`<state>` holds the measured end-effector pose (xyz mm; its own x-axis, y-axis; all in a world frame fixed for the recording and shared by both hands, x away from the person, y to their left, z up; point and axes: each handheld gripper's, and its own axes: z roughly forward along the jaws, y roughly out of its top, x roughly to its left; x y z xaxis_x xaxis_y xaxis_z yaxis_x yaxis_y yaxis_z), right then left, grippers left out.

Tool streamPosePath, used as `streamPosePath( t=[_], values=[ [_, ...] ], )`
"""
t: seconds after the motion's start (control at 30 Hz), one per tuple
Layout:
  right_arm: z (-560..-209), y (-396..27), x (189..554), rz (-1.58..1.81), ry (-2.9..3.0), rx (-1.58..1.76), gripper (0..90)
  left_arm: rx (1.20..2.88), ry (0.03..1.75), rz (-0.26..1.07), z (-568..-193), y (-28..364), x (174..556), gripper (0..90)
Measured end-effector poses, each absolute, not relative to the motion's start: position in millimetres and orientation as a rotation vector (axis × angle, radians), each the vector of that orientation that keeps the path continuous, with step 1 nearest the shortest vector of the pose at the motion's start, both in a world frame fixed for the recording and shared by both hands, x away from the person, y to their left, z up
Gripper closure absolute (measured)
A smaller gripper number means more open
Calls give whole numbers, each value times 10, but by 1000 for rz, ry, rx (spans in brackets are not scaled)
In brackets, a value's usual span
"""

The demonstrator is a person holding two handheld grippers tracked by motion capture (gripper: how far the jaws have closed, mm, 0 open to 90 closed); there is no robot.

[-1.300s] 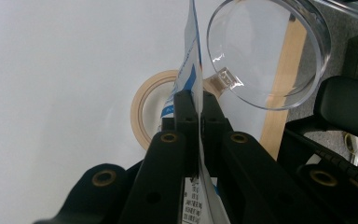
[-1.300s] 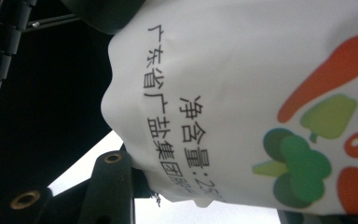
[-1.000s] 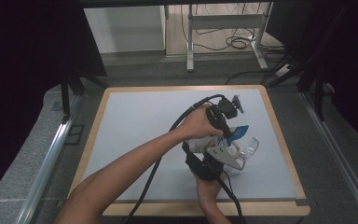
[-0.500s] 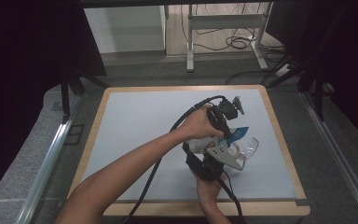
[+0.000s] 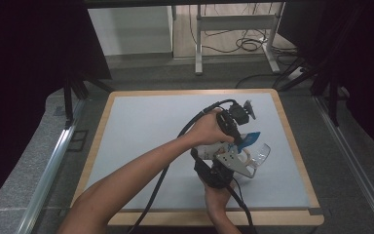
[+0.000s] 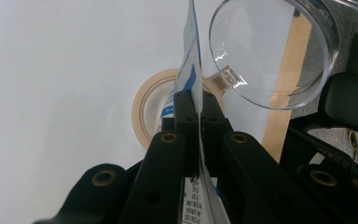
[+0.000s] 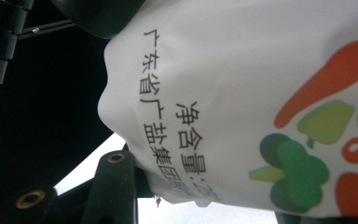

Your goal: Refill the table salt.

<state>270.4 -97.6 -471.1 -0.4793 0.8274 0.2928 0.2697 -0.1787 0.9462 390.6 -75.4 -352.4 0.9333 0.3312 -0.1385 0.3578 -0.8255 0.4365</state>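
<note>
Nearest the person, in the high view, the right gripper (image 5: 224, 168) sits low on the pale grey table mat (image 5: 141, 141), its grey three-cornered plate facing up. Its own view looks straight onto a white plastic pouch printed with black characters and coloured vegetable shapes (image 7: 261, 93). The pouch bulges between the black jaws, which stand at a middling width; one jaw lies against its lower edge, so the gripper seems to be holding the pouch, though the far jaw is hidden.

Just beyond, the left gripper (image 6: 198, 100) has its jaws closed tight on the pouch's thin blue-and-white top edge (image 6: 190, 70), which rises straight up between the pads. In the high view that blue edge (image 5: 247, 140) pokes out to the right of the left hand (image 5: 209, 129), with the pouch held above the mat between the two grippers.

Past the jaws, a beige roll of tape (image 6: 151, 105) lies flat on the mat. Beside it stands a clear plastic measuring cup with a small handle (image 6: 279, 51), tilted toward the camera, close to the wooden table rim (image 6: 284, 93).
</note>
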Motion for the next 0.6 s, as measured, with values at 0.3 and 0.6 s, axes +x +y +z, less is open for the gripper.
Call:
streamPosePath(
  t=[0.3,0.6],
  values=[
    [-4717,-977,2712,1716,1645,1278,568,2643,495,-80,-3542,-785,3921,896],
    [-4752,-1020,2701,1713,1629,1300,569,2666,483,-87,-3589,-870,3920,896]
  ],
)
